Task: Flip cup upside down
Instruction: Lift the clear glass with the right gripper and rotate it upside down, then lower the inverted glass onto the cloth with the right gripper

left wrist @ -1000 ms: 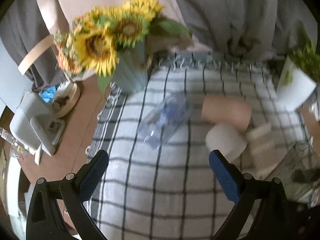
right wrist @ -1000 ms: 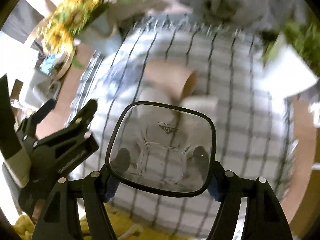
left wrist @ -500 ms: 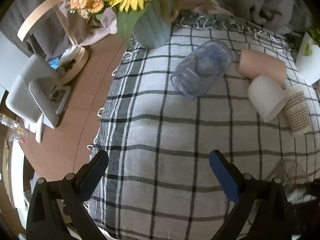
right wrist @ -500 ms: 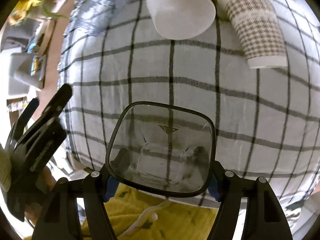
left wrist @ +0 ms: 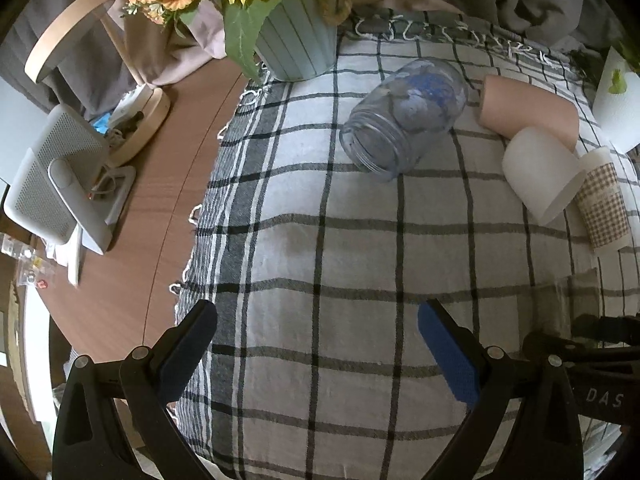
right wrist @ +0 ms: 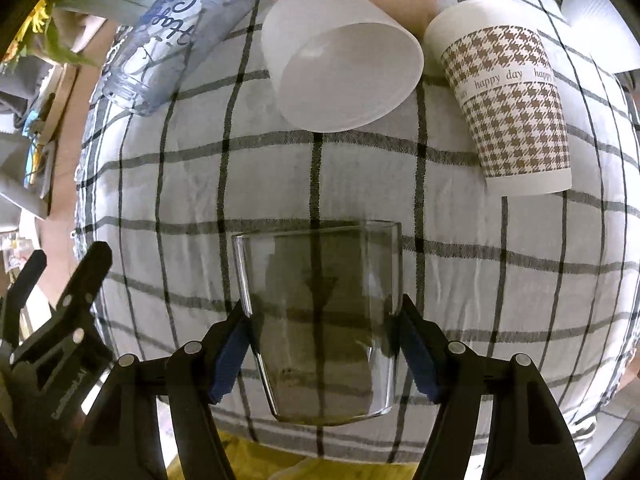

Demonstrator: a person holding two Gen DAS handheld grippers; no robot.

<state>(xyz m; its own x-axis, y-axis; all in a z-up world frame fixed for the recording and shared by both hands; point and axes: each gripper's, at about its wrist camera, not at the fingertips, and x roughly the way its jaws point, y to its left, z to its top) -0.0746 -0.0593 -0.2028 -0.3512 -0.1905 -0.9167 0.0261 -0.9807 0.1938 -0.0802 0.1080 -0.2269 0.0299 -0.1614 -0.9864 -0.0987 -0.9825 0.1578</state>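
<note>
My right gripper [right wrist: 322, 320] is shut on a clear square glass cup [right wrist: 320, 312], gripping its two sides. The cup is turned mouth down towards the checked cloth [right wrist: 360, 184]; whether its rim touches the cloth I cannot tell. My left gripper [left wrist: 316, 320] is open and empty over the cloth's near left part. The clear cup shows faintly at the right edge of the left wrist view [left wrist: 560, 304], with the right gripper's body below it.
A clear jar with blue writing [left wrist: 404, 116], a pink cup [left wrist: 528, 112] and a white cup [left wrist: 540, 172] lie on their sides at the back. A houndstooth paper cup [right wrist: 508, 108] stands mouth down. A sunflower vase [left wrist: 296, 44], a fan [left wrist: 60, 184], and a white pot [left wrist: 620, 108] stand around.
The right gripper has tipped the clear cup from mouth facing the camera to mouth down towards the cloth. The left gripper has drawn back and stayed open.
</note>
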